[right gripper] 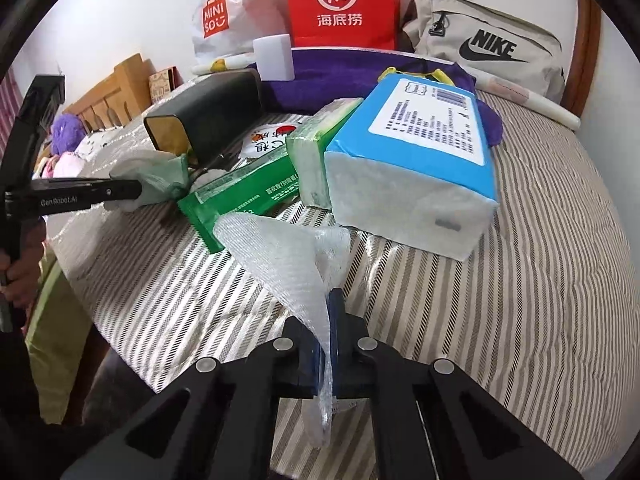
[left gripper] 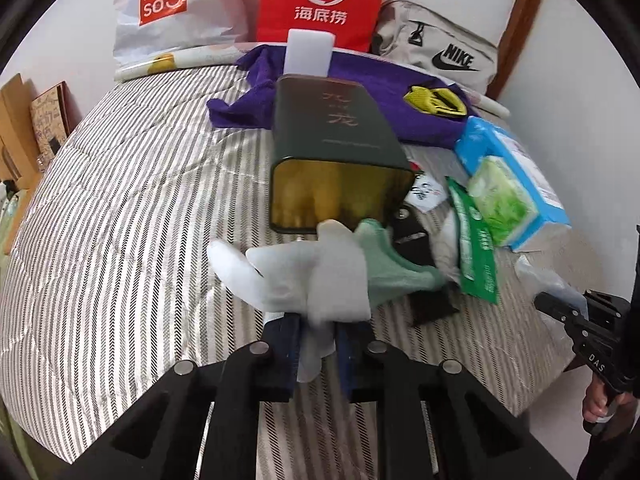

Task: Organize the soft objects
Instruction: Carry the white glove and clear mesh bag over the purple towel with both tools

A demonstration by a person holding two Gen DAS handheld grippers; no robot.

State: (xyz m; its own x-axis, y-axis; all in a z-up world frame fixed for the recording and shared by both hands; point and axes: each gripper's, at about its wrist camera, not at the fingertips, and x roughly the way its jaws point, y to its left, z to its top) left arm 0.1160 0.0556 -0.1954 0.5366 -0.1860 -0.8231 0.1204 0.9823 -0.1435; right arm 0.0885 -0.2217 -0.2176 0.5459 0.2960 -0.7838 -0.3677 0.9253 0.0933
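Left gripper (left gripper: 316, 340) fingers clamped on white-green cloth (left gripper: 320, 272), right gripper (right gripper: 326, 344) fingers pinching bubble wrap (right gripper: 288, 256)

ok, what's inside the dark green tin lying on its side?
The dark green tin shows only its bare gold lining through the open end. The held white-and-green cloth covers the opening's lower edge; its deep end is unseen.

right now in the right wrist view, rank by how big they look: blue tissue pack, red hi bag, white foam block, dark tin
1. blue tissue pack, though it lies nearest the camera, which inflates it
2. red Hi bag, cut off by the frame top
3. dark tin
4. white foam block, clearly smallest
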